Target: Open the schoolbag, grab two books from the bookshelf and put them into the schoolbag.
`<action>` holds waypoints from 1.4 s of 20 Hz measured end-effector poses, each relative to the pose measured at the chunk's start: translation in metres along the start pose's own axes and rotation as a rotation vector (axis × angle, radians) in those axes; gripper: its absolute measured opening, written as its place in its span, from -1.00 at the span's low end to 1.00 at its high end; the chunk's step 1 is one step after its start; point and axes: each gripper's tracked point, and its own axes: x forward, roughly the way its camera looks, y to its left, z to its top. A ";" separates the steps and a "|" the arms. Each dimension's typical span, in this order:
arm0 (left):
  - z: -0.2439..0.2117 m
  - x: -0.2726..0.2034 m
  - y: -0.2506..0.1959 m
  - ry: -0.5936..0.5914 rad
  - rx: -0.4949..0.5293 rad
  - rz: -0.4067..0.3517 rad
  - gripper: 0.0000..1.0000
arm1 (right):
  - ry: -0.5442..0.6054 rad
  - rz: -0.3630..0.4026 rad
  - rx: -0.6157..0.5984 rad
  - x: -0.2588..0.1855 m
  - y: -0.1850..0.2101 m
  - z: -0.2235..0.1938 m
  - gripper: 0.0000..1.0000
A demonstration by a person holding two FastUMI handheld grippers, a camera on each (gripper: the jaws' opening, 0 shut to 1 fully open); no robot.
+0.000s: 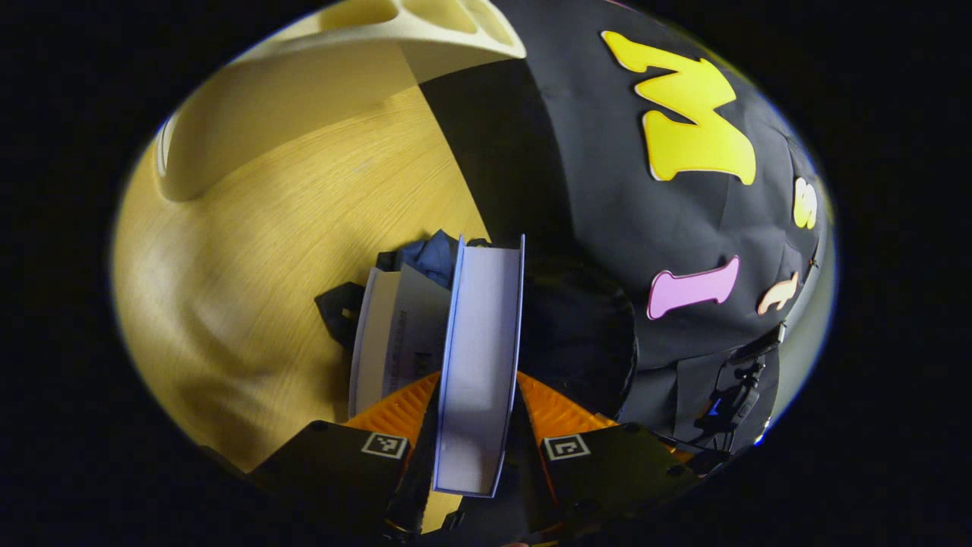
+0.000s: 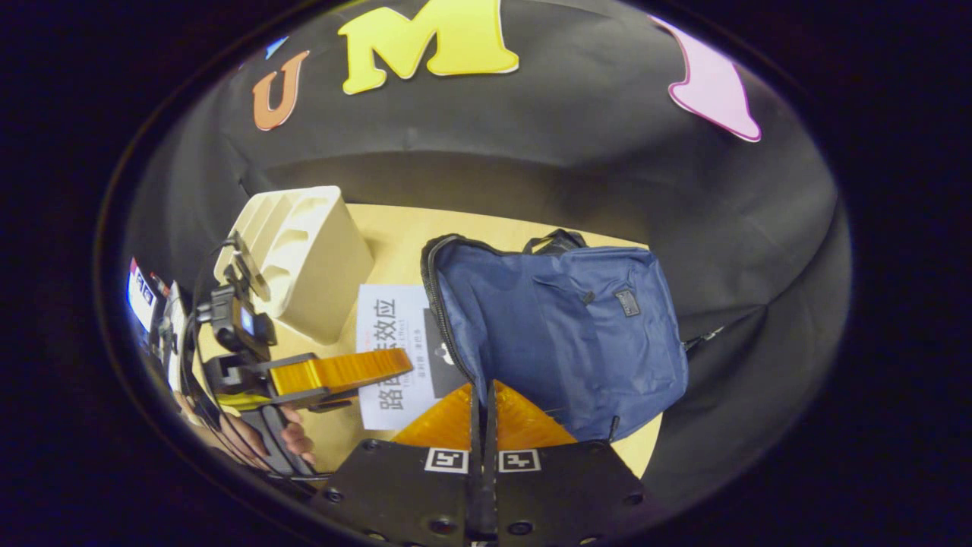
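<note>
Right gripper view, left to right: a hand (image 2: 292, 439) holds the left gripper (image 2: 402, 363), its fingers reaching across a white book (image 2: 391, 353). Behind stands the cream bookshelf (image 2: 307, 254) on the wooden table (image 2: 395, 235). The book's right part sits inside the open mouth of the blue schoolbag (image 2: 569, 334), which lies flat. The right gripper (image 2: 482, 399) has its jaws pressed together on the bag's opening edge. Left gripper view: both fingers clamp a blue-edged book (image 1: 480, 365) by its covers, pages facing the camera; a second book (image 1: 387, 334) is just left.
</note>
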 end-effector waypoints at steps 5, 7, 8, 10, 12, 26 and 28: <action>0.013 0.015 0.010 -0.039 0.067 0.039 0.29 | 0.014 0.005 0.004 0.004 0.006 -0.003 -1.00; 0.009 0.021 0.004 -0.025 0.092 0.044 0.53 | 0.016 0.010 0.012 0.006 0.008 -0.004 -1.00; -0.001 0.023 0.004 -0.005 0.101 0.050 0.31 | 0.019 0.012 0.011 0.006 0.008 -0.004 -1.00; -0.018 0.032 0.002 0.033 0.131 0.079 0.34 | 0.022 0.013 0.008 0.007 0.009 -0.005 -1.00; -0.025 0.035 0.001 0.060 0.200 0.134 0.47 | 0.020 0.011 0.009 0.006 0.008 -0.004 -1.00; 0.019 -0.077 -0.061 -0.017 0.471 0.256 0.96 | 0.037 0.005 0.018 0.013 0.020 -0.010 -1.00; 0.037 -0.104 -0.083 -0.088 0.522 0.228 0.96 | 0.044 -0.009 0.022 0.018 0.023 -0.013 -1.00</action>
